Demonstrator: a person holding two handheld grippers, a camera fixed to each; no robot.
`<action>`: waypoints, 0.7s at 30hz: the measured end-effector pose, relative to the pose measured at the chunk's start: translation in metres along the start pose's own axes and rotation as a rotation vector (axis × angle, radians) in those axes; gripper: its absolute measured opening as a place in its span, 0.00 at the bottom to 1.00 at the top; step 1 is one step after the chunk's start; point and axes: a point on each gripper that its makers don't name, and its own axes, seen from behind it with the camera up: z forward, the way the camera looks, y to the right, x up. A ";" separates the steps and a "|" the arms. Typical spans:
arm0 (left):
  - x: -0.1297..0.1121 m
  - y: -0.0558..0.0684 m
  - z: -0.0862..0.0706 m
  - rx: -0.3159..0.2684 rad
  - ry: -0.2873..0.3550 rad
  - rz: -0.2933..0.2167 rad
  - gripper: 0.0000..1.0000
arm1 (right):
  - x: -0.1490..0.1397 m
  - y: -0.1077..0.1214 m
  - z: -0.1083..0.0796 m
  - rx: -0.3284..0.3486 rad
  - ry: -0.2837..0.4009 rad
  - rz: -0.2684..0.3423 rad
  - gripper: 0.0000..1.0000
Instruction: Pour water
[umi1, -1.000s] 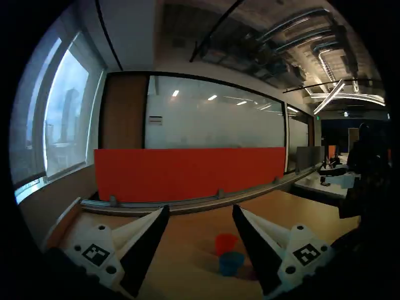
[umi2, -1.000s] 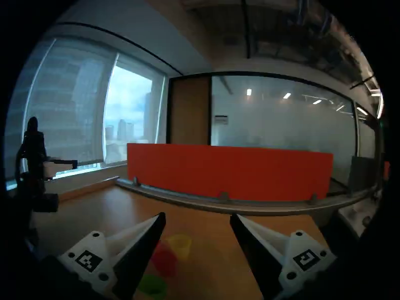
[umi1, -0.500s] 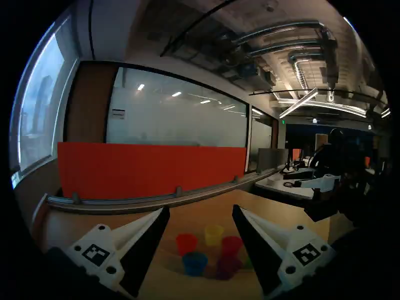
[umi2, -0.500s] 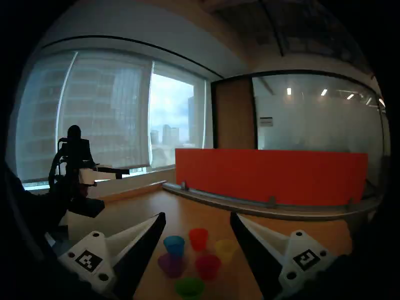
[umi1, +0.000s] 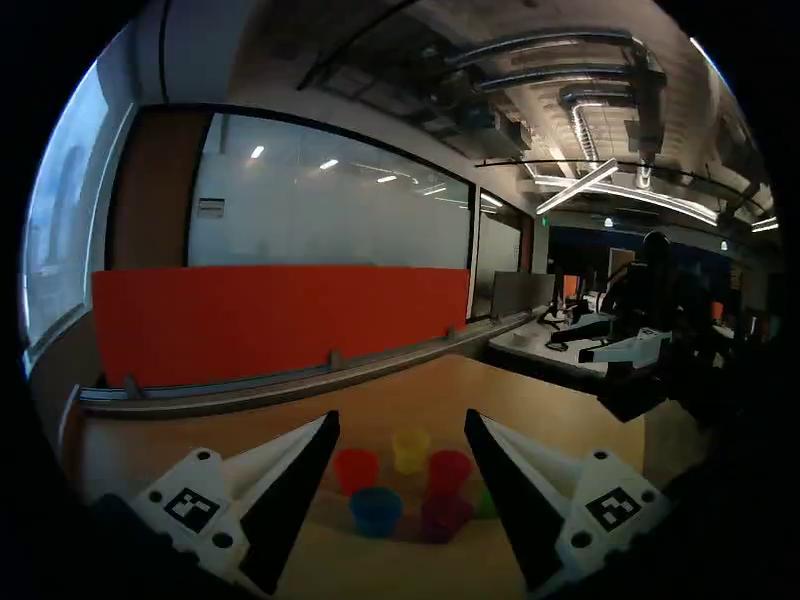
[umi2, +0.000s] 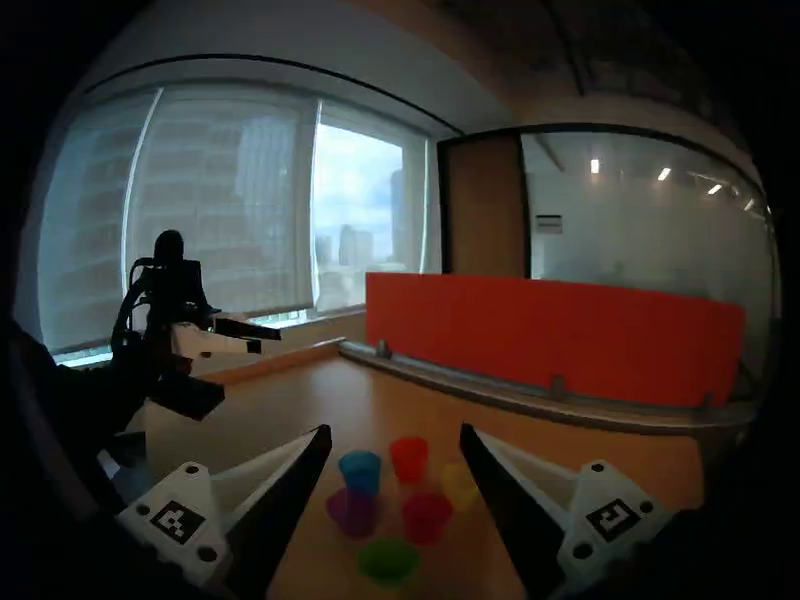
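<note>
Several small coloured cups stand clustered on the wooden desk (umi1: 560, 410). In the left gripper view I see an orange-red cup (umi1: 356, 470), a yellow cup (umi1: 410, 450), a red cup (umi1: 449, 471), a blue cup (umi1: 376, 510) and a purple cup (umi1: 440, 518). My left gripper (umi1: 400, 416) is open above and short of them, holding nothing. In the right gripper view the blue cup (umi2: 360, 470), orange-red cup (umi2: 408, 458), yellow cup (umi2: 458, 484), purple cup (umi2: 352, 510), red cup (umi2: 426, 516) and green cup (umi2: 388, 560) lie beyond my open right gripper (umi2: 395, 432). No water vessel can be made out.
An orange partition (umi1: 270, 315) with a metal rail runs along the desk's far edge. Each view shows the other gripper farther off, held by a person: the right gripper (umi1: 625, 352) and the left gripper (umi2: 215, 338). Large windows (umi2: 230, 220) line one side.
The left gripper view has swung right and the right gripper view left. The cups, at the edge a second ago, now sit between each pair of fingers. Both grippers stayed open.
</note>
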 end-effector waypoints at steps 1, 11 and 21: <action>-0.002 -0.001 0.001 -0.003 -0.009 0.000 0.93 | -0.003 -0.001 0.000 0.006 -0.014 -0.002 1.00; -0.014 -0.002 0.008 -0.047 -0.061 -0.035 0.93 | -0.025 -0.002 -0.005 0.022 -0.119 -0.020 1.00; -0.023 -0.006 0.013 -0.047 -0.092 -0.017 0.93 | -0.033 -0.002 -0.008 0.026 -0.147 -0.019 1.00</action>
